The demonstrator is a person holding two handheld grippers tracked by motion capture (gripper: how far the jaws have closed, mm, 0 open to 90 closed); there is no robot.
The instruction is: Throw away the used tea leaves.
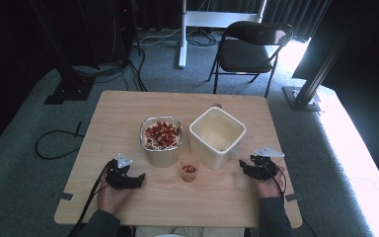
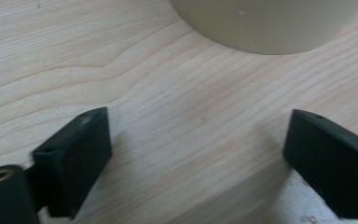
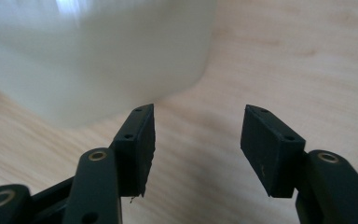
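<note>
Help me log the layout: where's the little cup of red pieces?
In the high view the small cup stands near the table's front middle, just before the gap between the round tub and the square tub.

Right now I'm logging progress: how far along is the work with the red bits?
Looks done: the small cup has some red pieces in it. In hand: nothing; the left gripper and right gripper rest open on the table. Possibly left: the round tub is full of pieces, and the square tub looks empty.
</note>
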